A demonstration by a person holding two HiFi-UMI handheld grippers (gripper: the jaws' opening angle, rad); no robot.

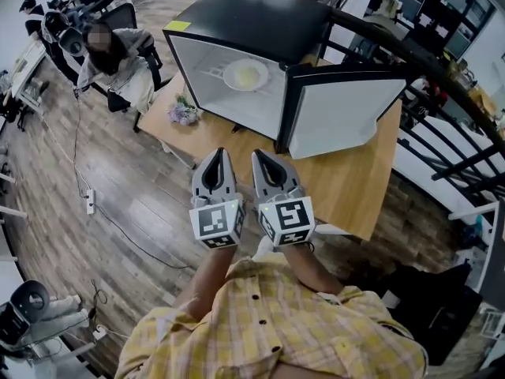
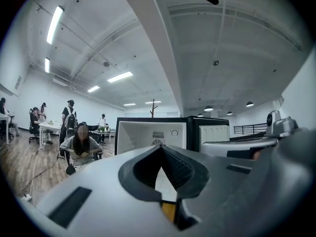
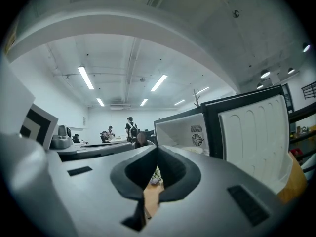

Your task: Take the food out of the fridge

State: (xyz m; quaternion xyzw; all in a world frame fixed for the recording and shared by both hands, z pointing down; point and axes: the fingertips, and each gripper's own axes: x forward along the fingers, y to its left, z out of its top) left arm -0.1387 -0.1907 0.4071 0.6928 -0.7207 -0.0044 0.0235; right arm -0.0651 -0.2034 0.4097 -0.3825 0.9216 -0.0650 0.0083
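The left claw (image 1: pixel 217 163) and the right claw (image 1: pixel 264 164) sit side by side close to the person's body. Each has its jaws together with nothing between them, and both point level at the fridge (image 1: pixel 237 22).

The fridge stands on the wooden surface (image 1: pixel 355 188), well apart from both claws. Its door (image 1: pixel 347 109) is swung open on the right. The plate (image 1: pixel 246 75) lies straight ahead inside, on the fridge's white floor and roughly between the two claws' lines.

From the left gripper view the open cavity is dead ahead, so that claw looks better lined up. The plate is round and white, with pale yellowish food (image 1: pixel 249 73) on it. It has no long axis, so any part of the near rim would probably do.
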